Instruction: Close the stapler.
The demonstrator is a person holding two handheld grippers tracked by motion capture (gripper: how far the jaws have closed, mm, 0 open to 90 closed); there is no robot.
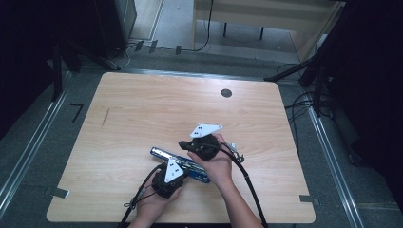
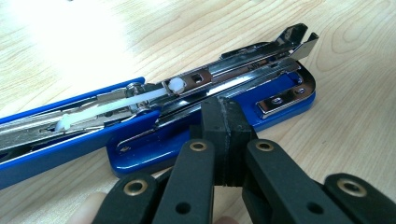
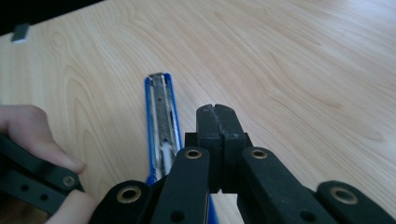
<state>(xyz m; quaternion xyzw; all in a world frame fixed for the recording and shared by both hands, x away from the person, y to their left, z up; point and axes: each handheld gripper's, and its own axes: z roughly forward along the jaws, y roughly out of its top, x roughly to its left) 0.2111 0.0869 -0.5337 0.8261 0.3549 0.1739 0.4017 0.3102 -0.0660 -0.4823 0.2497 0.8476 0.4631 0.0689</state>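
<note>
On tabletop (image 1: 142, 109), near front edge: blue stapler (image 2: 154, 116) lying swung open, magazine exposed | left hand-held gripper (image 2: 223, 122) closed, empty, beside base | right hand-held gripper (image 3: 217, 122) closed, empty, above | advice: pin base, press top arm down squarely.

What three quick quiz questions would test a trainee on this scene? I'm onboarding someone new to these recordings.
1. True or false: the blue stapler lies swung open on the wooden table.
2. How do the left gripper's jaws stand: A) wide apart, B) pressed together, C) clamped on the stapler?
3. Which part of the stapler points toward the table's far left in the high view?

Key
1. True.
2. B.
3. Its opened top arm, with the metal staple channel showing; the right gripper hovers beside it, jaws shut.
</note>
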